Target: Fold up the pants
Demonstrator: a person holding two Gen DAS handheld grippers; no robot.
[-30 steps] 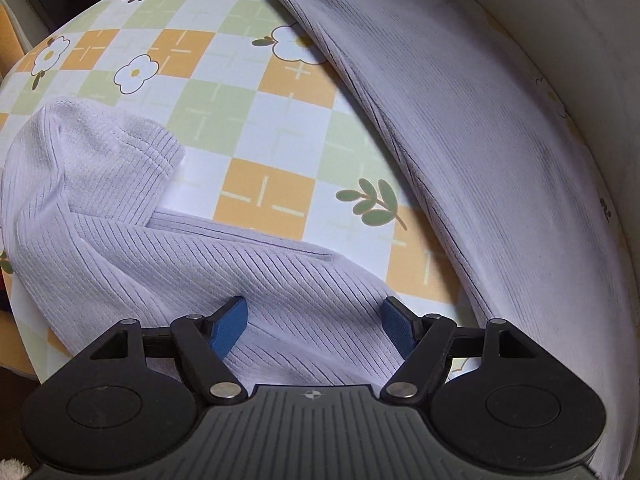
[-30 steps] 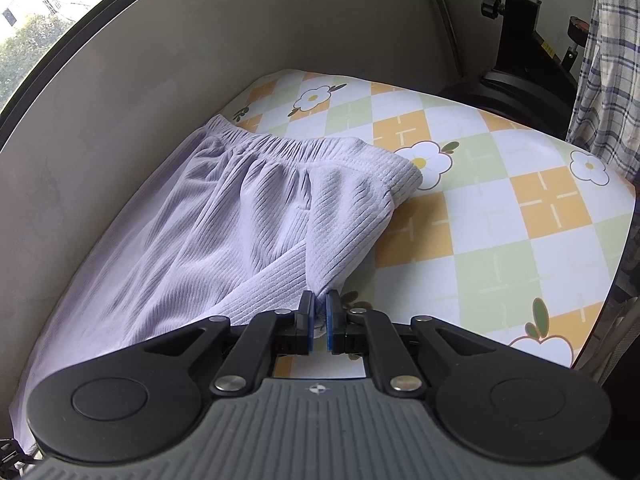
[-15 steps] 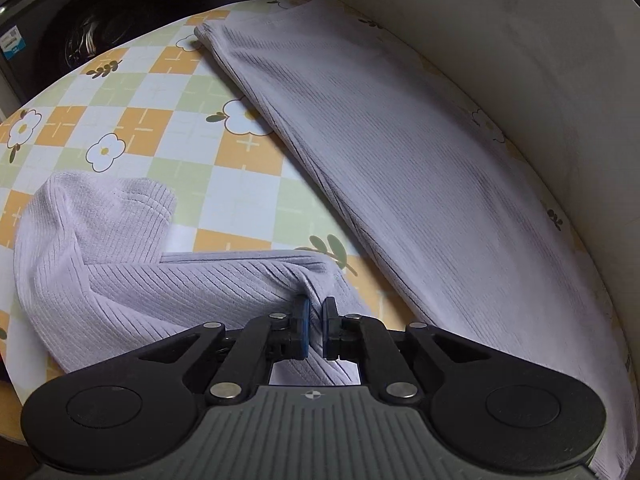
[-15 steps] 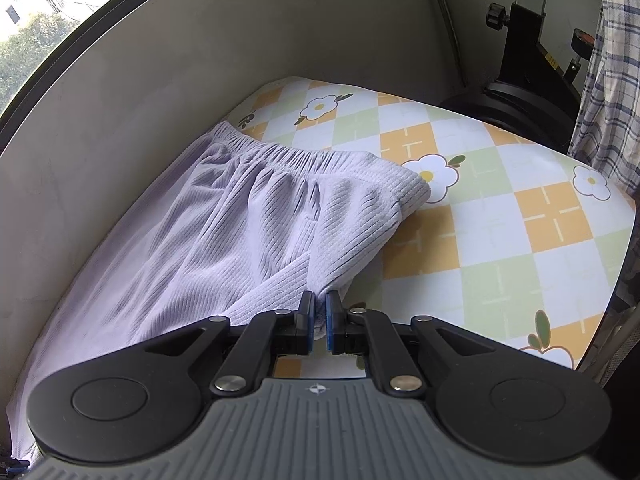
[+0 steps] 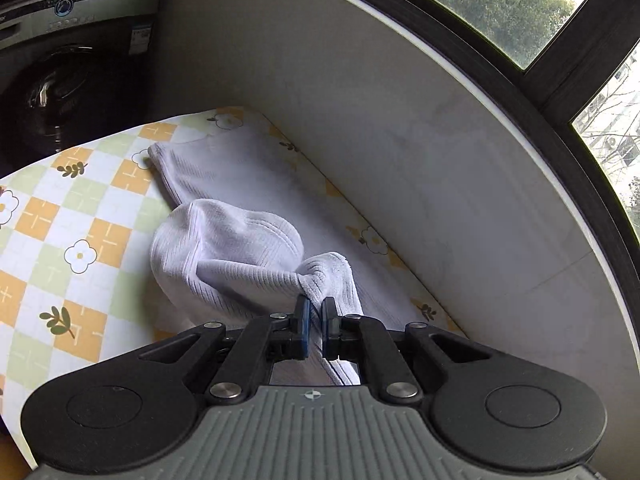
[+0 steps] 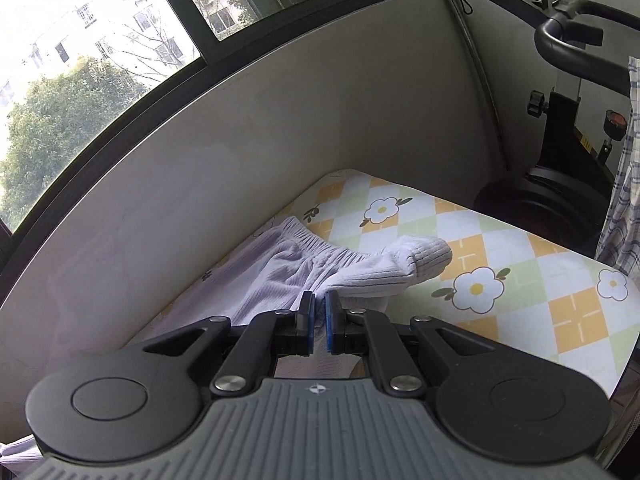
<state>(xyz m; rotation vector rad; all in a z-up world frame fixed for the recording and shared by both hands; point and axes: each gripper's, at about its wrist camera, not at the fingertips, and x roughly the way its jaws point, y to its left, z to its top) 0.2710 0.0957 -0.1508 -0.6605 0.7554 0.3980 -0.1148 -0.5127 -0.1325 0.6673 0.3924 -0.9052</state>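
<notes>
Pale lilac ribbed pants lie on a table with a flowered check cloth. My left gripper is shut on a bunched fold of one pant leg, which hangs lifted above the table. The other leg lies flat along the wall. In the right wrist view, my right gripper is shut on the pants near the elastic waistband, and that edge is raised and curled over.
A pale wall borders the table's far side under a window. A washing machine stands past the table's left end. An exercise bike and hanging plaid cloth stand past the right end.
The left gripper went from open over the pant leg to shut on it, then rose and tipped up, lifting the fabric. The right gripper also rose, still gripping.
</notes>
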